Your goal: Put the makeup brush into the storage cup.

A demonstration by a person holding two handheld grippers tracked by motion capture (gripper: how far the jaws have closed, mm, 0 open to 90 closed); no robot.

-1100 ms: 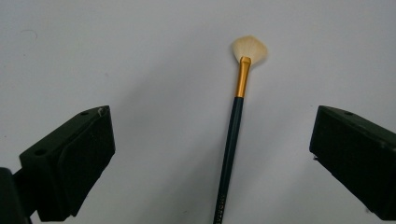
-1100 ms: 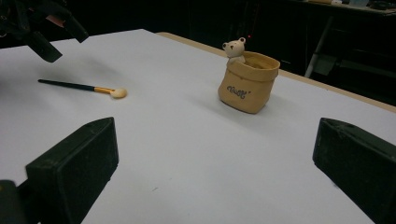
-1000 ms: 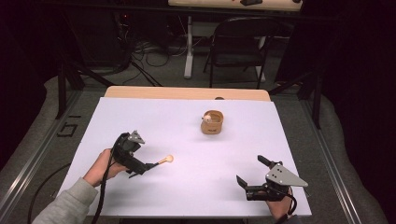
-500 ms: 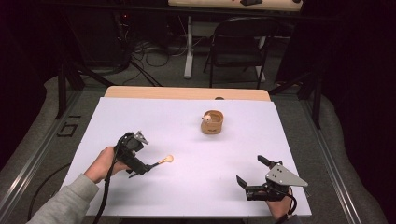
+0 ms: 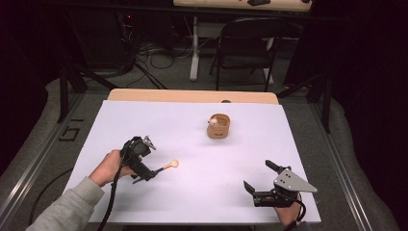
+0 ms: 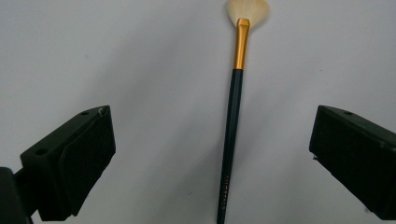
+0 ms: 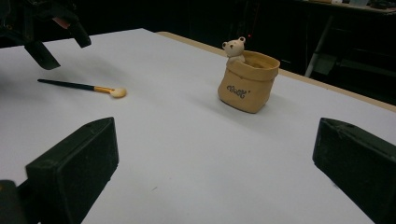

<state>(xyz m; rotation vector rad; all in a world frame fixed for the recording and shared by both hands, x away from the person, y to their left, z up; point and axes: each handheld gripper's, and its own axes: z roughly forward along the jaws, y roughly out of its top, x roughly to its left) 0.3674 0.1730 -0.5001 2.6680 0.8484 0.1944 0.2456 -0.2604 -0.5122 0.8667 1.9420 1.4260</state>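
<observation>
High view: I see my left gripper (image 5: 150, 174) over the dark handle end of a makeup brush (image 5: 167, 166) lying flat on the white table (image 5: 192, 192); my right gripper (image 5: 260, 183) rests well apart, jaws spread.

Left gripper view: jaws wide apart, clear of the brush's dark green handle, gold ferrule and cream fan bristles.

Right gripper view: a tan bear pouch (image 7: 247, 80) stands beyond the open jaws.

A glossy dark handle, shiny gold metal ferrule and soft pale bristles are being shown by the brush (image 6: 232, 126); the table (image 5: 192, 134) sheet is appearing matt.
</observation>
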